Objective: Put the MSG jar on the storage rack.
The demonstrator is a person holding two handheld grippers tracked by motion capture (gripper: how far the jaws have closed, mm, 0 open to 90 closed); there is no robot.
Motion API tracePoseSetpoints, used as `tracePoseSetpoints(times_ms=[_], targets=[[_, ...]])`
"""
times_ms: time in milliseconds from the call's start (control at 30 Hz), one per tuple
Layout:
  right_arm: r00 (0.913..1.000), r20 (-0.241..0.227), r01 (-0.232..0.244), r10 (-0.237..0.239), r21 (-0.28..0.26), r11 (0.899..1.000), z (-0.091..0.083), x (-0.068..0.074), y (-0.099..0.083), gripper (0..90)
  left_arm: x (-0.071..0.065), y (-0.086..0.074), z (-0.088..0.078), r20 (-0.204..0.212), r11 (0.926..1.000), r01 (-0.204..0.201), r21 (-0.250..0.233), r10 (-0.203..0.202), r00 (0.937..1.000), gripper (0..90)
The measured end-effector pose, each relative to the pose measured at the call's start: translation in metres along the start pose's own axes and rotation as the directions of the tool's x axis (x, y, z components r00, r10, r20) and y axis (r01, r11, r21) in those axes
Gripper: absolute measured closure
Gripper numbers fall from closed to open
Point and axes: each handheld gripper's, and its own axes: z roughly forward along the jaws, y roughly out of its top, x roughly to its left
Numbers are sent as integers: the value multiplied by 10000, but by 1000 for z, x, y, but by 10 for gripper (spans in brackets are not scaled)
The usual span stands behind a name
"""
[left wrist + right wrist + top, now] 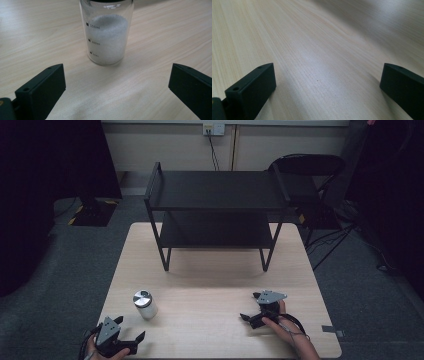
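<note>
The left tool [131, 332] rests low at the worktop's near left corner, at about seven o'clock, with its jaws spread wide and nothing between them; it points up toward the jar [106, 31], which in the left gripper view stands upright dead ahead at twelve o'clock, just beyond the jaw tips and apart from them, probably lined up for an approach. The right tool [247, 312] lies at about five o'clock, held in a hand [280, 325], its jaws likewise wide apart and empty, aimed toward nine o'clock across bare wood, so it looks parked rather than busy. The jar is clear glass with a silver lid, roughly two-thirds full of fine white grains, and carries printed level marks: "150ml" reads plainly, the two below are blurred. Beyond, at twelve o'clock on the worktop [215, 285], stands a black two-level shelf [215, 190], both levels empty, perhaps where the jar belongs.
</note>
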Motion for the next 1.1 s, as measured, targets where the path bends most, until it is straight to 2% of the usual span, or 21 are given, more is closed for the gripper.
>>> tracePoseSetpoints(times_ms=[200,367,567,600,733,800,967,1033,1100], targets=[[10000,-1,-2,2,0,10000,0,0,0,0,0,2,2,44,9998,-63,172,63,10000,3],[10000,-1,-4,4,1,10000,0,0,0,0,1,3,3,40,9998,8,196,-9,10000,2],[10000,-2,-7,7,2,10000,0,0,0,0,4,8,7,149,9998,-89,199,86,9999,2],[10000,-2,-5,5,0,10000,0,0,0,0,4,13,12,93,9992,-262,316,260,9996,3],[10000,-2,-6,6,1,10000,0,0,0,0,6,19,20,154,9990,-353,275,348,9993,3],[10000,-1,-6,6,0,10000,0,0,0,0,7,22,25,22,9996,-205,185,204,9998,4],[10000,-1,-3,3,0,10000,0,0,0,0,14,30,39,73,9999,-68,134,67,10000,4],[10000,-1,-2,2,0,10000,0,0,0,0,19,31,45,257,10000,-94,15,94,9996,56],[10000,1,-4,4,2,10000,0,0,0,0,20,31,48,253,10000,5,-43,-4,9997,80]])
